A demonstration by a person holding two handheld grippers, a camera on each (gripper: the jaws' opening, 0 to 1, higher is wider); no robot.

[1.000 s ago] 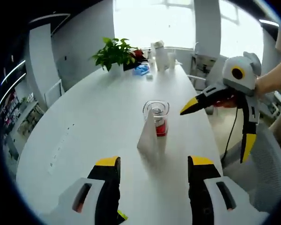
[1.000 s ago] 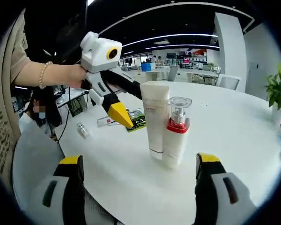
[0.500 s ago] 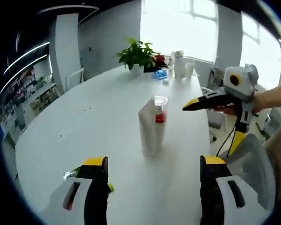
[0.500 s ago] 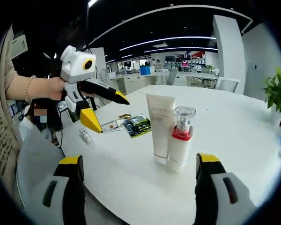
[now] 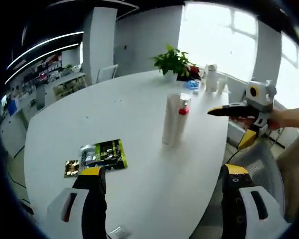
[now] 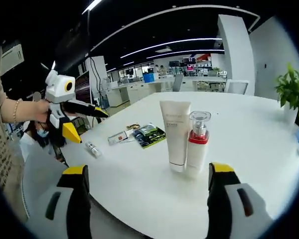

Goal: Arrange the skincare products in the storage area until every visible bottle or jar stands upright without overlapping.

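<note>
A white tube [image 6: 175, 134] and a pump bottle [image 6: 198, 144] stand upright, touching, on the desk [image 6: 249, 164]; both claws, left [image 5: 159, 199] and right [image 6: 144, 199], gape wide, holding nothing

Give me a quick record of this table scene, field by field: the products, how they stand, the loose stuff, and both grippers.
tube: white tube, upright on its cap
pump bottle: red-collared pump bottle, upright, right beside the tube
loose items: green sachet and small vial, lying flat on the white table
left gripper: left gripper, jaws open, empty
right gripper: right gripper, jaws open, empty
background: potted plant
</note>
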